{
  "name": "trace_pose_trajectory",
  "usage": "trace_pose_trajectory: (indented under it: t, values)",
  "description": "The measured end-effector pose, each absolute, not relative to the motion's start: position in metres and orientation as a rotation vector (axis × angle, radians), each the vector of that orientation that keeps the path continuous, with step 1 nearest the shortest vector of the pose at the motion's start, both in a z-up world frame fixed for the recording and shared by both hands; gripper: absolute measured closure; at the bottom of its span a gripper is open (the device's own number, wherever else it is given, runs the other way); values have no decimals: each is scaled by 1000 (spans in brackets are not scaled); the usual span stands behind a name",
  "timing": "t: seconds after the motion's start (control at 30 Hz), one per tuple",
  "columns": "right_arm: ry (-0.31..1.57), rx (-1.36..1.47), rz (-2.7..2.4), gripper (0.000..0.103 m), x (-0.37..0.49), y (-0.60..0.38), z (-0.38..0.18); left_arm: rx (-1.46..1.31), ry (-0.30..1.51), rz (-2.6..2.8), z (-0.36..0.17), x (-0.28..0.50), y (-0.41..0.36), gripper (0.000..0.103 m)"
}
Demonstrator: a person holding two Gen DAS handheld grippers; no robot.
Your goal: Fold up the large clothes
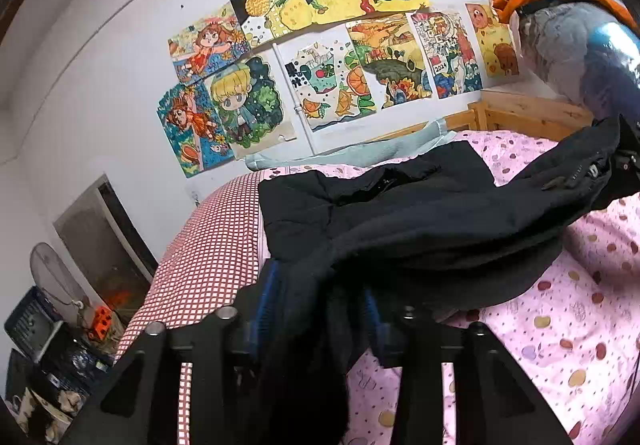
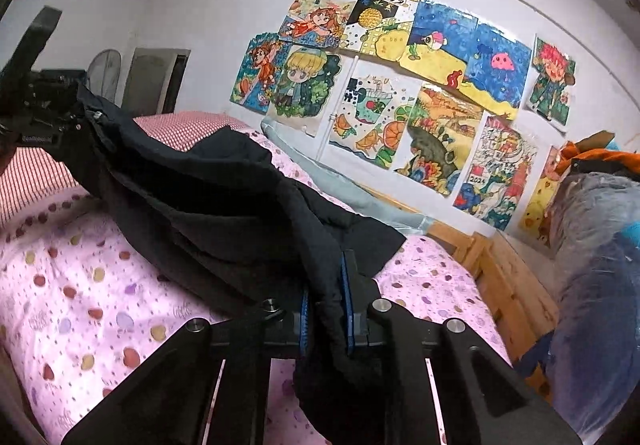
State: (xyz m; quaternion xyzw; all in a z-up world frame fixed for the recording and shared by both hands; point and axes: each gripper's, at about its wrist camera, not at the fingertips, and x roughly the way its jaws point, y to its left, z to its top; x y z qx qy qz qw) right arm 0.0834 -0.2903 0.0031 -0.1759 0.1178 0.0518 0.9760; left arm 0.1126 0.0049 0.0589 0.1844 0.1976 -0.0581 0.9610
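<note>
Two grippers, both clamped on one dark navy garment (image 1: pixel 400 221) stretched between them above the bed. Left gripper (image 1: pixel 316 309): jaws pinched on a bunched fold of the cloth, blue pads partly hidden by fabric hanging down over them. Right gripper (image 2: pixel 326 297): jaws close together with a thin ridge of the same cloth squeezed between the blue pads, more fabric drooping below.

Garment is partly lifted; its far end lies on the pink spotted sheet (image 1: pixel 568 309), and the middle sags toward it. A zipper and a small tab show on the raised edge near the right gripper in the left view; writing on the tab is too small to read.

In the right view the left gripper's body appears at far left with a small white label, lettering blurred, not legible.

Red-and-white checked bedding (image 1: pixel 208 241) lies beside the pink sheet. Pale blue blanket (image 2: pixel 340 189) along the wall side. Wooden bed frame (image 2: pixel 492 265) at the far end.

Children's drawings (image 1: pixel 320 57) cover the wall; one reads "2024" (image 2: pixel 478 180). A top strip carries handwritten characters, not readable.
</note>
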Motion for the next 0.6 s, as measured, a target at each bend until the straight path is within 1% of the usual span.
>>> trace_pose_trajectory:
  t: [0.03,0.07,0.13,0.2,0.27,0.33,0.4,0.5,0.6]
  values:
    - [246,-340,124,91,86,-292,4,367,412,-125,60,116,5,76]
    - [242,-318,148,89,86,-295,4,361,419,-127,61,120,5,78]
    - [239,-288,198,80,84,-299,-2,330,438,-131,66,131,7,81]
    - [261,-272,244,57,80,-300,-15,298,457,-135,71,142,8,83]
    - [282,-276,281,53,77,-299,-31,276,476,-138,74,151,8,85]
    - [305,-291,307,51,71,-294,-47,259,493,-145,78,160,6,86]
    - [325,-318,319,46,65,-285,-63,253,497,-149,81,167,3,86]
    - [344,-375,303,43,60,-272,-79,231,501,-162,83,172,3,86]
    - [346,-471,257,43,56,-255,-94,218,507,-165,83,173,6,86]
